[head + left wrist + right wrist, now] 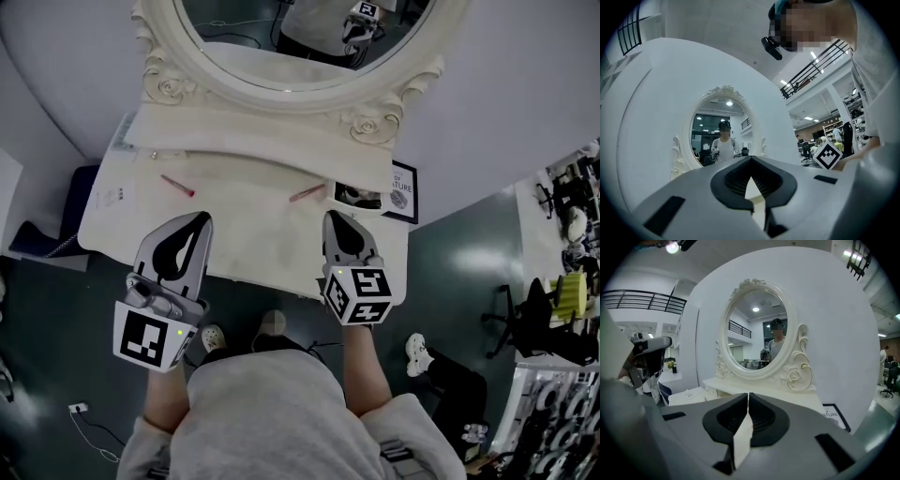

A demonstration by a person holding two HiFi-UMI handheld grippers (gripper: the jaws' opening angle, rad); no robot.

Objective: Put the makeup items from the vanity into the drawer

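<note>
Two thin pink makeup pencils lie on the white vanity top (246, 225): one pencil (176, 186) at the left, the other pencil (307, 193) near the middle right. My left gripper (203, 217) hovers over the front left of the top, jaws shut with nothing between them. My right gripper (334, 217) hovers over the front right, just below the second pencil, also shut with nothing held. In the left gripper view the left gripper (751, 158) points at the oval mirror (722, 136). The right gripper (748, 394) faces the mirror (757, 333) too. No drawer shows.
A small framed print (405, 190) and a black-and-white item (358, 195) sit at the vanity's right end. A paper label (116, 195) lies at the left end. A blue seat (47, 239) stands left of the vanity, an office chair (534, 309) far right.
</note>
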